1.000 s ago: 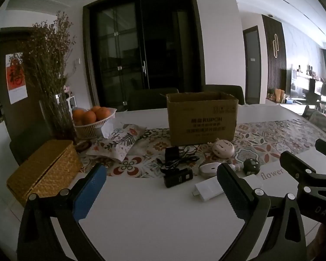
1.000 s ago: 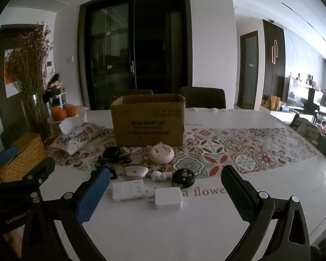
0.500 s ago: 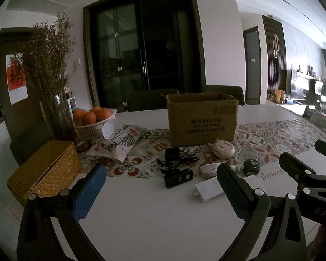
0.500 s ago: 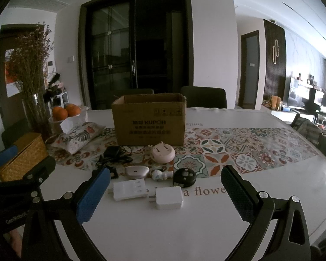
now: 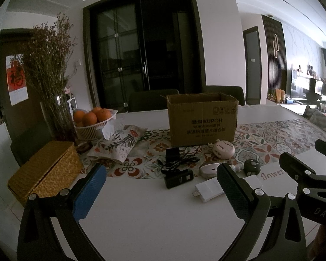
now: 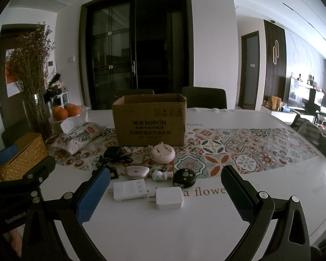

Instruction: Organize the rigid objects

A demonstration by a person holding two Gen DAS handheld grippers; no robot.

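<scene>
An open cardboard box (image 6: pixel 150 121) stands on the patterned runner; it also shows in the left wrist view (image 5: pixel 203 119). In front of it lie a black adapter with cable (image 6: pixel 113 154), a pink round device (image 6: pixel 163 153), a pinkish oval case (image 6: pixel 137 171), a small white figurine (image 6: pixel 159 175), a black round gadget (image 6: pixel 184 177), a white power strip (image 6: pixel 129 189) and a white charger (image 6: pixel 168 198). A black rectangular device (image 5: pixel 178 178) lies nearer the left gripper. My right gripper (image 6: pixel 165 198) is open and empty, above the charger. My left gripper (image 5: pixel 160 193) is open and empty.
A woven yellow box (image 5: pixel 45 169), a floral tissue pouch (image 5: pixel 117 145), a basket of oranges (image 5: pixel 91 119) and a vase of dried flowers (image 5: pixel 52 100) stand at the left. Dark chairs (image 6: pixel 203 97) sit behind the white table (image 5: pixel 145 217).
Both grippers have shifted only slightly; the objects look marginally closer in the right wrist view. Nothing was grasped or moved.
</scene>
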